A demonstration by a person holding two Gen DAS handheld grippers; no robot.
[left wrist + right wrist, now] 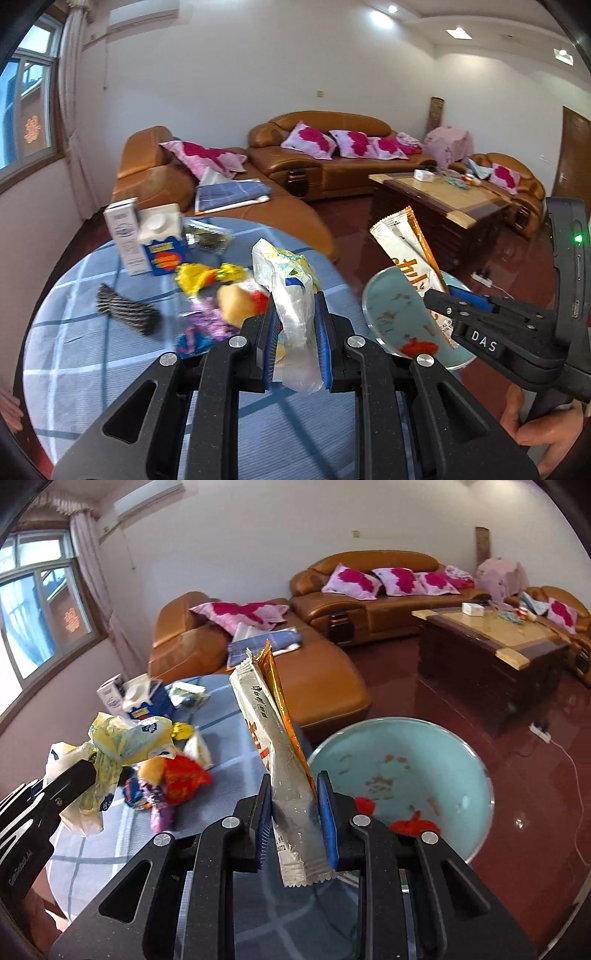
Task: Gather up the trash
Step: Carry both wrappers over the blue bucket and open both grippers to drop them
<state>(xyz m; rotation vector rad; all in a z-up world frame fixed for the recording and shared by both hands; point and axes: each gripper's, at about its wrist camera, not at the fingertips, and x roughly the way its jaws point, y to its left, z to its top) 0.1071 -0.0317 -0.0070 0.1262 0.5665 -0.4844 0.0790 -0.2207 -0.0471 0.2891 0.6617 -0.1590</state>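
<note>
Trash is in both grips: the left gripper [295, 325] has its jaws pinching a crumpled plastic bag [291, 291], the right gripper [295, 819] pinching a long snack wrapper [273, 738] near its lower end. Both look light, limp and slick, so hold near the bunched middle. The wrapper hangs beside the teal bin [461, 746]; more wrappers litter the checked bench [81, 350] left of the bin, brown sofas beyond.

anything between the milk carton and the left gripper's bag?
Yes: loose wrappers on the table, between the milk carton and the plastic bag. Left wrist view.
</note>
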